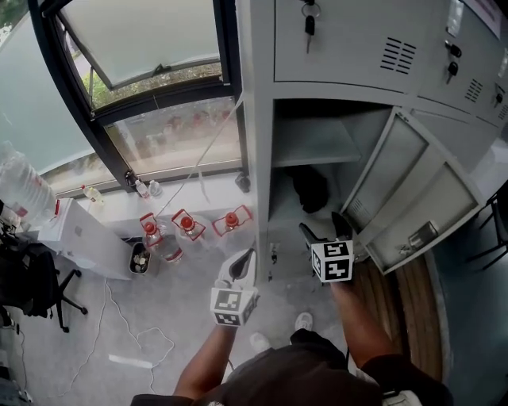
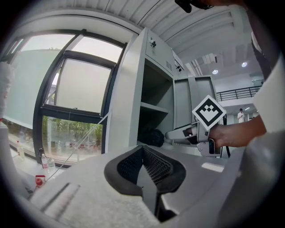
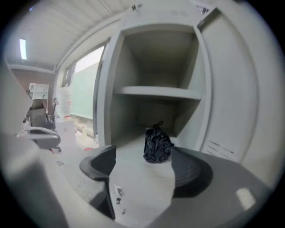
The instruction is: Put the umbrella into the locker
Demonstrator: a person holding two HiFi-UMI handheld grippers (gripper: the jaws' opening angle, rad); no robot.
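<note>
The folded black umbrella (image 1: 309,189) lies on the floor of the open grey locker (image 1: 258,119), under its shelf (image 1: 313,153). In the right gripper view the umbrella (image 3: 156,144) rests a little beyond my right gripper (image 3: 146,165), whose jaws stand wide open with no pad touching it. In the head view my right gripper (image 1: 324,228) hovers just outside the locker's mouth. My left gripper (image 1: 242,266) is held lower left, in front of the locker's side wall. Its pads (image 2: 156,164) meet with nothing between them. The left gripper view also shows the umbrella (image 2: 151,137) and the right gripper (image 2: 178,133).
The locker door (image 1: 413,190) hangs open to the right. Keys (image 1: 309,20) dangle from the upper door. Bottles and red-capped items (image 1: 186,226) stand on the floor by the window (image 1: 159,95). A black chair (image 1: 32,277) and a loose cable (image 1: 151,341) are at left.
</note>
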